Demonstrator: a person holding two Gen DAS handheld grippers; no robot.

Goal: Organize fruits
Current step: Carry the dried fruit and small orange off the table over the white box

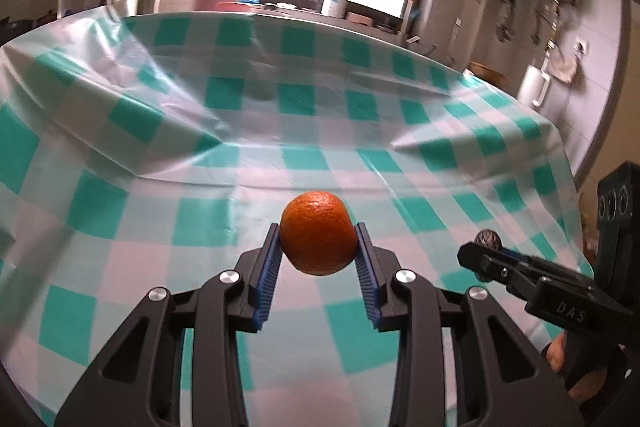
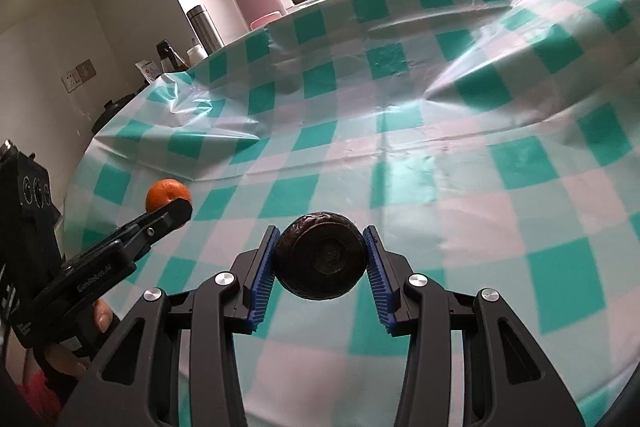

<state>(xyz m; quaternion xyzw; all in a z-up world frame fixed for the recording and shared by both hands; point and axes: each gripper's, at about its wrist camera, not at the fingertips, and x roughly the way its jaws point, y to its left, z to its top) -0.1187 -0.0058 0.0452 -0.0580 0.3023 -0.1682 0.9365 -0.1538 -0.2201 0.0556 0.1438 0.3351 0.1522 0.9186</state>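
Orange [image 1: 318, 239] clamped mid-girth between left gripper [image 1: 318, 247] pads, lower centre of frame, clear of checked tablecloth [image 1: 248, 131]. Dark wrinkled fruit [image 2: 320, 259] pinched likewise by right gripper [image 2: 320, 259], lower centre. Both judged light, round, roll-prone; dark one probably softer, bruisable. Both grippers angled down, side by side.

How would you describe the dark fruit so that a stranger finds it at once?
Start from the green-and-white checked tablecloth. Above it two black grippers are held side by side; look at the right gripper. The dark fruit sits clamped in its blue-ribbed jaws: round, wrinkled, brown-black, whereas the other holds a bright orange.
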